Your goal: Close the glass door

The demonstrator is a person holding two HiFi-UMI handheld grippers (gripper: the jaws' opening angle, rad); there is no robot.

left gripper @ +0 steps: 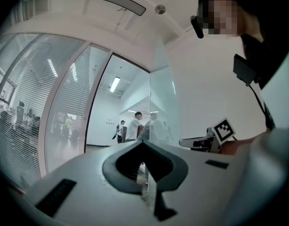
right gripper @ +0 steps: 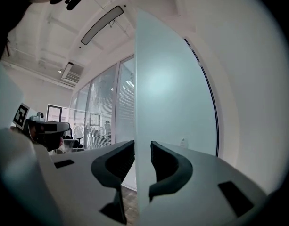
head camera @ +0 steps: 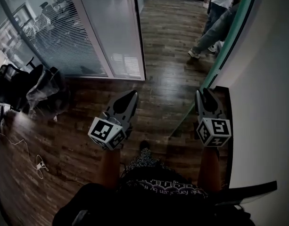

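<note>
The frosted glass door (head camera: 223,55) stands open along the white wall at the right, its teal edge running toward me. In the right gripper view the door (right gripper: 172,93) fills the middle, and my right gripper (right gripper: 142,144) is shut on its free edge, one dark pad on each face. From the head view the right gripper (head camera: 204,92) points level at that edge. My left gripper (head camera: 133,94) hangs over the wooden floor, left of the door and apart from it. Its tips (left gripper: 144,144) meet with nothing between them. The door (left gripper: 161,107) shows ahead of it, to the right.
A glass partition with blinds (head camera: 64,32) and a white frame post (head camera: 135,32) bound the left side. Office chairs under plastic (head camera: 26,86) and loose cables (head camera: 38,164) lie at the far left. People (head camera: 215,22) stand in the corridor beyond the doorway. A white wall (head camera: 271,79) is at the right.
</note>
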